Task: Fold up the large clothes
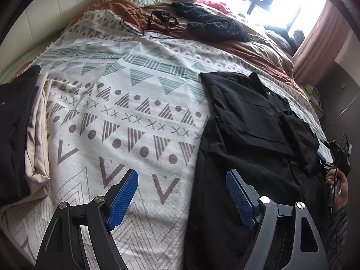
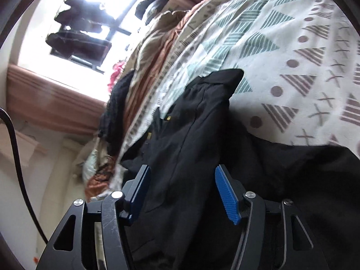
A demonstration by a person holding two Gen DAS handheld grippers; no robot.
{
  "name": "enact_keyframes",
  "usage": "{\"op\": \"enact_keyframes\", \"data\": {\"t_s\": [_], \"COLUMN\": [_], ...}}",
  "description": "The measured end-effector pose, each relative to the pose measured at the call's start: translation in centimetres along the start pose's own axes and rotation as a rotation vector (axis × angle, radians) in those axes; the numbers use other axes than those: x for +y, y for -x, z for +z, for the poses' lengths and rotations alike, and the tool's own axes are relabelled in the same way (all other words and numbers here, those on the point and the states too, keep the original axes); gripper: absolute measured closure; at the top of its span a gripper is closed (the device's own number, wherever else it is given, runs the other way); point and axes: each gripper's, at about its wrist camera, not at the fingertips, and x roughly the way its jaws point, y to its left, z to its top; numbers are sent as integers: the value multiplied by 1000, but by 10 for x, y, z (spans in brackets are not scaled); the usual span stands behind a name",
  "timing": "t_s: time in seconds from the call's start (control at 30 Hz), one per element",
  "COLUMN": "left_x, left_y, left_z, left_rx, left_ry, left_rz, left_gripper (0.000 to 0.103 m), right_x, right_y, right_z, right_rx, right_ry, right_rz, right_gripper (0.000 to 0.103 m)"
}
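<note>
Black garment (image 1: 254,135) is lying rumpled beside both gaping, empty grippers (image 1: 182,200) (image 2: 182,193), probably risking single-layer pinches dragging it crooked.

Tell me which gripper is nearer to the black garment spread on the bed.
Right. The right gripper hangs open directly over the black garment, fabric between its fingers. The left gripper is open over the patterned bedspread, straddling the garment's left edge.

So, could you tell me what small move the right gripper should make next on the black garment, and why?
Probably ease the right gripper down and close on the black garment. Its jaws stand open with the cloth lying between them, ungripped, and the left gripper is open too, over the patterned bedspread.
</note>
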Motion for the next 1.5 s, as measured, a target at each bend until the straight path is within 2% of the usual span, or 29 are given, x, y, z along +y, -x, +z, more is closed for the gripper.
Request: {"op": "enact_keyframes", "data": {"t_s": [0.07,0.1,0.13,0.17,0.23,0.37,0.43,0.5,0.53,0.57,0.6,0.63,0.8,1.0,1.07,1.1,1.13,1.23,1.5], "left_x": [4,7,11,13,18,24,25,28,29,33,36,39,51,59,61,62,63,68,82], "left_y": [-2,-3,-4,-5,-6,-6,-4,1,2,5,6,6,0,-9,-10,-9,-9,-6,15], "left_z": [0,0,0,0,1,0,-2,-4,-5,-5,-5,-5,-3,0,0,1,1,3,-4], "left_rx": [3,4,5,5,5,5,3,-1,-3,-7,-10,-11,-1,6,7,6,6,0,-30], "left_ry": [7,12,22,28,42,58,54,40,38,40,44,50,77,103,105,104,106,121,145], "left_rz": [6,8,8,6,2,-14,-19,-16,-14,-12,-11,-9,6,10,14,17,18,12,-20], "left_gripper": [22,22,22,22,22,22,22,22,22,22,22,22,22,22,22,22,22,22,22], "right_x": [-1,-1,-1,1,16,57,72,69,65,57,49,39,7,-10,-5,-2,1,18,94], "right_y": [-9,-12,-13,-11,-4,10,12,11,8,5,2,2,0,-22,-24,-24,-24,-17,14], "right_z": [2,3,4,4,4,-1,-5,-7,-8,-8,-7,-7,-2,3,5,5,5,4,-9], "right_rx": [-2,-6,-13,-23,-59,-85,-83,-84,-80,-68,-54,-58,-50,-16,-37,-46,-47,-65,-107], "right_ry": [4,3,4,10,66,194,222,208,196,181,160,135,57,4,29,44,56,110,259], "right_rz": [-14,-21,-21,-7,47,85,12,-61,-92,-118,-140,-143,-145,-74,-83,-96,-87,-65,9], "right_gripper": [49,63,90,99,100,101,101,100,96,86,55,43,43,44,63,84,91,96,97]}}
